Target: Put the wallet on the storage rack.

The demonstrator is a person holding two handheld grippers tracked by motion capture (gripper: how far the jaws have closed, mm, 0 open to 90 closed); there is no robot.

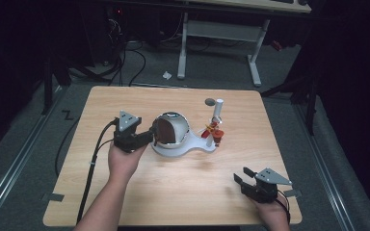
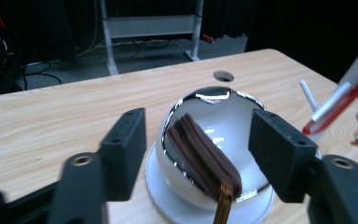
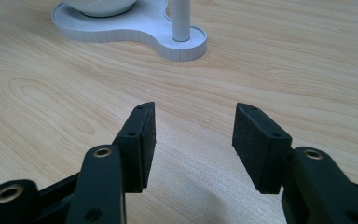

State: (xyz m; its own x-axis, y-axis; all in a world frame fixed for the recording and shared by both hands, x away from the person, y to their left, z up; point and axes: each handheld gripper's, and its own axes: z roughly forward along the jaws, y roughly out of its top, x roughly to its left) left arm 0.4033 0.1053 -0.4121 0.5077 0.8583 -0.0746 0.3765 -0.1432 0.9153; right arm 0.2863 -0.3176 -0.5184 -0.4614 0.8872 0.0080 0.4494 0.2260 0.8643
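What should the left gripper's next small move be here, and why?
Probably a short pull back, away from the bowl. The left gripper stands open, and the brown pouch lies inside the shiny bowl with neither pad touching it, so it looks delivered. The right gripper hovers open over bare table.

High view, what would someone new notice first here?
The shiny metal bowl, tilted on a white stand at the table's middle, with a brown pouch lying inside it. The left gripper sits open at the bowl's mouth; red trinkets hang on the stand's white post.
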